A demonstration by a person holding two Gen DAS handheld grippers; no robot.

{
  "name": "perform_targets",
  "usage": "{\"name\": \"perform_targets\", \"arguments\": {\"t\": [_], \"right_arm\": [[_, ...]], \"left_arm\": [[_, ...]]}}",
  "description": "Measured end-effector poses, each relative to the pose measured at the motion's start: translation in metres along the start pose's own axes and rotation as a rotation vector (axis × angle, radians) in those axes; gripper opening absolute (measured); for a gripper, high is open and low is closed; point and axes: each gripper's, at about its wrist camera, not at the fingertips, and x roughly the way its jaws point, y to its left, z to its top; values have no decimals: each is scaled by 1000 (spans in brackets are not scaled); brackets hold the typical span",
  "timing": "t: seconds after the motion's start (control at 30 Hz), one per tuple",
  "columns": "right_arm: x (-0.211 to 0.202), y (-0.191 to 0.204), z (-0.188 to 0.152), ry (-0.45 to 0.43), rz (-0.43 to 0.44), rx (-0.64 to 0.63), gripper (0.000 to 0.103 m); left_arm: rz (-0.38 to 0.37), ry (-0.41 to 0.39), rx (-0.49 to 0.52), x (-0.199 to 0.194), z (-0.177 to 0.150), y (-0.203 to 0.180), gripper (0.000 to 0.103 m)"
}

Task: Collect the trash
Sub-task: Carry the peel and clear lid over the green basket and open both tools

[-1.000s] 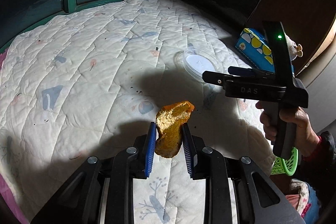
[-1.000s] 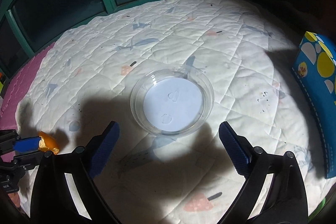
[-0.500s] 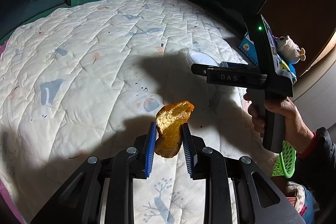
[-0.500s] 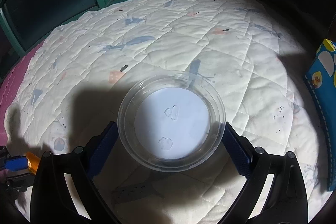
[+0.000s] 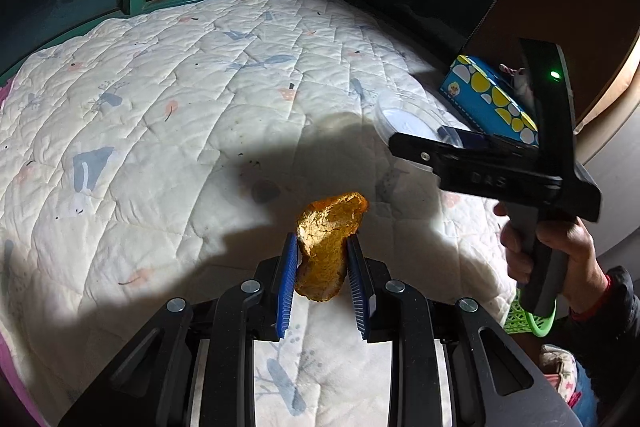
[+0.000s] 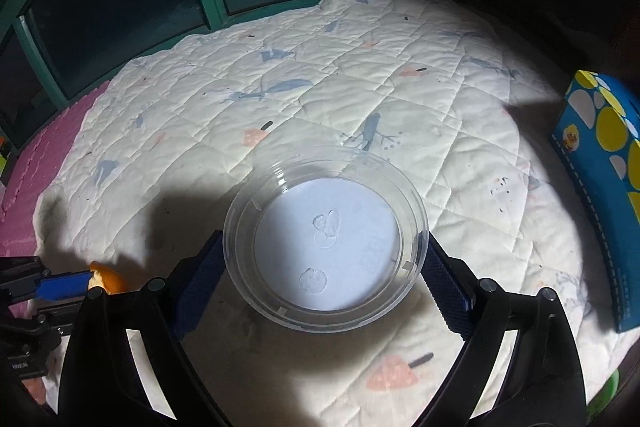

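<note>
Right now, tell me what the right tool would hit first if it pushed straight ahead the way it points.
The clear round plastic lid: it already sits between the open right tool fingers, seemingly touching both pads. Beyond it lies only the cream quilted mat, though depth is uncertain.

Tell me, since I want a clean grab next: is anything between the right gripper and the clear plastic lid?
Nothing visible. The right gripper is open, its blue pads on either side of the clear plastic lid lying on the quilt. The left gripper, holding an orange peel, is well off to the side.
</note>
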Motion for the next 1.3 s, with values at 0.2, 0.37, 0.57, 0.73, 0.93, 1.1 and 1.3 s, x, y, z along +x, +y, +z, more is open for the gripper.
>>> {"name": "perform_targets", "arguments": {"t": [0.2,0.37,0.57,0.73,0.93,1.1,1.3], "right_arm": [[-49,-4,-33,-32,2,28,92],[-94,-18,-71,-66,-13,80,92],[-141,-46,-125,-95,-60,171,92],[-171,-91,-173,-91,-137,282,92],[-192,-155,-225,-49,-237,425,92],[-187,-197,-261,8,-267,535,93],[-166,-227,-289,69,-235,649,93]], "left_arm": [[-26,-9,9,-10,-11,-20,24],[-63,-14,52,-17,-19,-51,24],[-125,-8,110,-18,-27,-97,24],[-175,11,174,-11,-30,-141,24],[-231,50,238,6,-36,-192,24],[-258,92,283,23,-44,-231,24],[-276,124,321,37,-48,-263,24]]}}
